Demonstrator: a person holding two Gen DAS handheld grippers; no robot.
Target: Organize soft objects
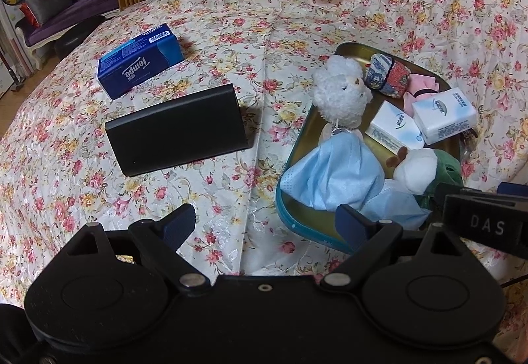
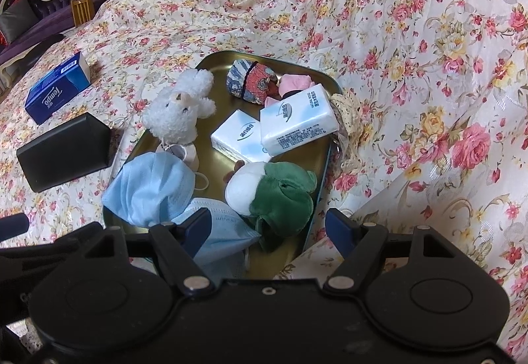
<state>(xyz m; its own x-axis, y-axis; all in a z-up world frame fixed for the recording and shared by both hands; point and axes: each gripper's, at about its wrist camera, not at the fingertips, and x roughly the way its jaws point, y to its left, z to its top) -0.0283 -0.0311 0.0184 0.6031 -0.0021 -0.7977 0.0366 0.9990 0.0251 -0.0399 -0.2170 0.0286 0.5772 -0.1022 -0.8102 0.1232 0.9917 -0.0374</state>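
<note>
— Where are the soft things?

— In the metal tray [image 2: 211, 66] on the floral cloth [image 2: 412, 66]: a white plush bear [image 2: 180, 108], two blue face masks [image 2: 151, 185], a green and white plush [image 2: 274, 192], two white tissue packs [image 2: 270, 129] and a patterned pouch [image 2: 252, 81].

— And outside the tray?

— A blue tissue box [image 1: 140, 61] and a black box [image 1: 180, 127], left of it on the cloth.

— The tools?

— The left gripper [image 1: 267, 225] and right gripper [image 2: 269, 227] both stand wide, with nothing between the jaws.
</note>
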